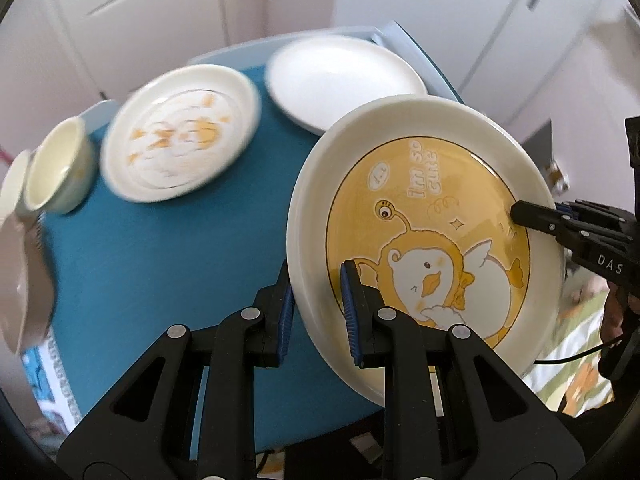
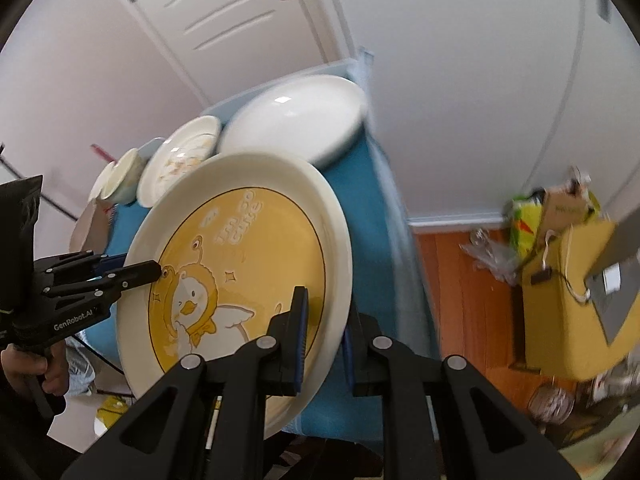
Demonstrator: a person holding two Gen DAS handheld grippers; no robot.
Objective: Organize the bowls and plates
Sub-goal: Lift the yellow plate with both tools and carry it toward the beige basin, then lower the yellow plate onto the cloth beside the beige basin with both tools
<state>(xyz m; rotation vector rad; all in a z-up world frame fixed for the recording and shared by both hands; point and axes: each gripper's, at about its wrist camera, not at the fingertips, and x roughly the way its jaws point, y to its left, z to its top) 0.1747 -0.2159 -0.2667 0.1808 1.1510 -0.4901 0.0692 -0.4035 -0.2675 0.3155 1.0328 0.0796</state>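
Both tongs clamp the big cream ceramic plate with the yellow duck cartoon [image 1: 424,240], left tongs [image 1: 316,308] and right tongs [image 2: 324,344] pinching opposite rims, holding it tilted above the blue bench's [image 1: 160,272] near edge, while a plain white plate [image 1: 344,80] sits at the far corner.

Ahead and left of the left gripper [image 1: 318,304], the patterned plate [image 1: 180,130] is motion-blurred, its orange print unreadable. Farther left, two small bowls [image 1: 56,172] smear together, the outer one cut by the frame edge. Behind the duck plate [image 2: 240,276], the right gripper's far finger [image 2: 352,344] is mostly hidden. To the right gripper's [image 2: 324,344] right, the floor clutter [image 2: 560,280] is too blurred to identify.
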